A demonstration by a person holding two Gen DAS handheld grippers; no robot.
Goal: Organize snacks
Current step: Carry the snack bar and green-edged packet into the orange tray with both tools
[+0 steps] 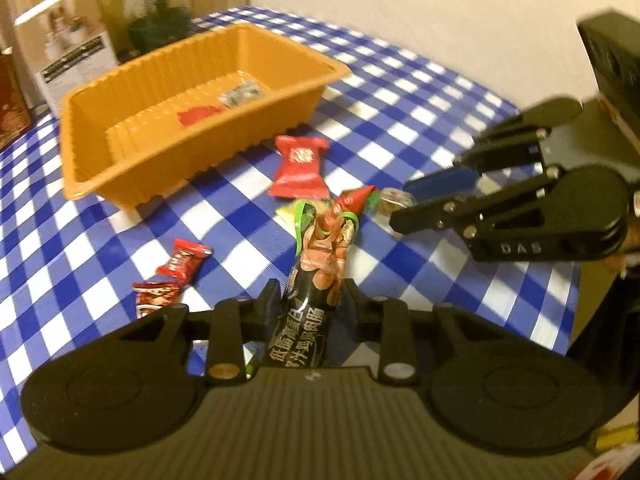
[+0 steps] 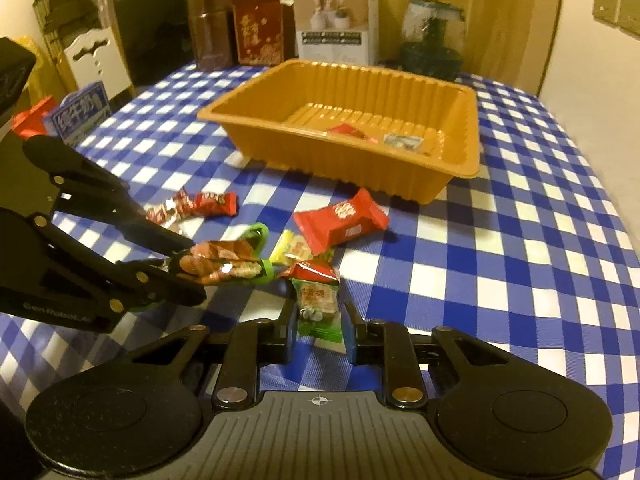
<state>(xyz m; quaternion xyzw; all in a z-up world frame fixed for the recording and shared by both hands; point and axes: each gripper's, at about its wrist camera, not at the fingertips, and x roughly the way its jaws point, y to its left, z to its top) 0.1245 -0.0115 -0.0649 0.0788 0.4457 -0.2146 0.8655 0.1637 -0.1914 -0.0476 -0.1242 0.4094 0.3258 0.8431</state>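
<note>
The long dark sausage packet with green ends (image 1: 320, 264) is clamped in the left gripper (image 1: 310, 300), short of the ribbed orange plastic tray (image 2: 460, 168). The right gripper (image 2: 320, 320) is pinched on a small green-wrapped candy (image 2: 318, 306) — both holds are shallow, so either wrapper could slip out before reaching the tray.

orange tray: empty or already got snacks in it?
Not empty. The orange tray holds two snacks: a red packet and a pale one. More still lie outside.

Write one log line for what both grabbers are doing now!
left gripper: shut on sausage pack | right gripper: shut on green snack | orange tray: two snacks inside | table: more loose
</note>
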